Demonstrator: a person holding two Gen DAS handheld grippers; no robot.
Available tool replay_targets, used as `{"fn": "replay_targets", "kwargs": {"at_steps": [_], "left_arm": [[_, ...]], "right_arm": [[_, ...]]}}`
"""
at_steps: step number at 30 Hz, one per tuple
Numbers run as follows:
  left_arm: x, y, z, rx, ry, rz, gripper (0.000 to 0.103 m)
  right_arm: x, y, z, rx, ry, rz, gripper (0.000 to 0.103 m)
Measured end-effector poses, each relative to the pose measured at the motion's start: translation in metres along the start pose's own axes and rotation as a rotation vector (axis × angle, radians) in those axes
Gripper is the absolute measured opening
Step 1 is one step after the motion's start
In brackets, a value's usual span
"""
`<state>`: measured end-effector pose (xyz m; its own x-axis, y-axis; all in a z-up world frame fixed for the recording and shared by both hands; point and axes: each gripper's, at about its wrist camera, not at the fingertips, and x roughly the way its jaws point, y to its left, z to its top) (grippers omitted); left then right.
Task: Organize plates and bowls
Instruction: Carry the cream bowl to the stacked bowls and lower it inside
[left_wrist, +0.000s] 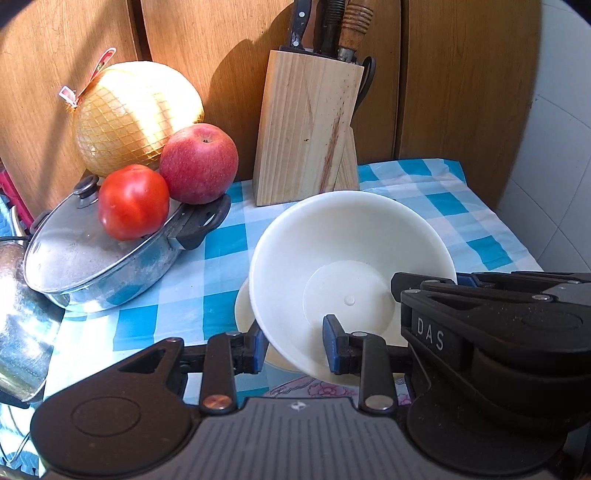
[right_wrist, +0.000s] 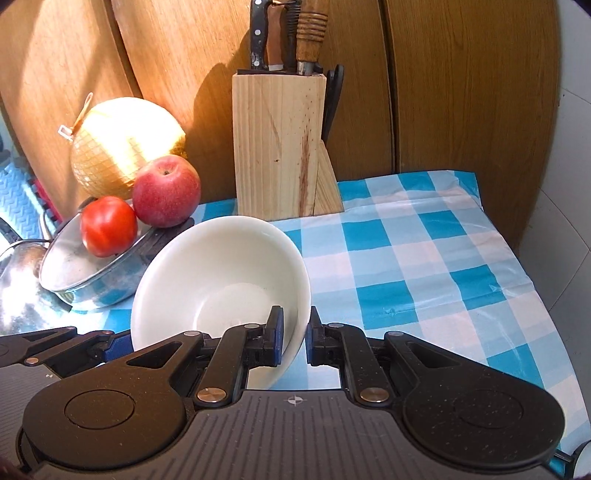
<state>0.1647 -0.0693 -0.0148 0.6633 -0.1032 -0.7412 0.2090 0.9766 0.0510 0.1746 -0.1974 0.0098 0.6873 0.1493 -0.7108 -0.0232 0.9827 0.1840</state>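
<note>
Both grippers hold one white bowl (left_wrist: 332, 258) tilted above the checked tablecloth. My left gripper (left_wrist: 295, 349) is shut on the bowl's near left wall, one blue pad outside it and one inside. My right gripper (right_wrist: 295, 334) is shut on the bowl's (right_wrist: 221, 266) right wall, again with a pad on each side. In the left wrist view its black fingers (left_wrist: 406, 288) reach the rim from the right. Under the bowl the edge of another white dish (left_wrist: 242, 314) shows, and below that a plate with a floral print (left_wrist: 321, 389), both mostly hidden.
A wooden knife block (left_wrist: 306, 129) stands at the back against wooden panels. On the left, a lidded steel pan (left_wrist: 92, 258) carries a tomato (left_wrist: 133, 201) and an apple (left_wrist: 199, 164), with a netted pomelo (left_wrist: 136, 110) behind. A shiny metal pot (left_wrist: 22, 332) sits far left. Bare checked cloth (right_wrist: 424, 258) spreads right.
</note>
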Motion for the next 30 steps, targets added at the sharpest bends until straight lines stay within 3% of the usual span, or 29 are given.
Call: {"fn": "replay_targets", "kwargs": {"at_steps": [6,30], "left_arm": [[0.008,0.007,-0.006,-0.025,0.046,-0.007,0.024],[0.038,0.018,0.011,-0.063,0.096,-0.026,0.027]], "right_arm": [[0.009,0.009,-0.008,-0.016,0.04,-0.009,0.018],[0.04,0.004,0.008,0.019,0.095,0.006,0.018]]}}
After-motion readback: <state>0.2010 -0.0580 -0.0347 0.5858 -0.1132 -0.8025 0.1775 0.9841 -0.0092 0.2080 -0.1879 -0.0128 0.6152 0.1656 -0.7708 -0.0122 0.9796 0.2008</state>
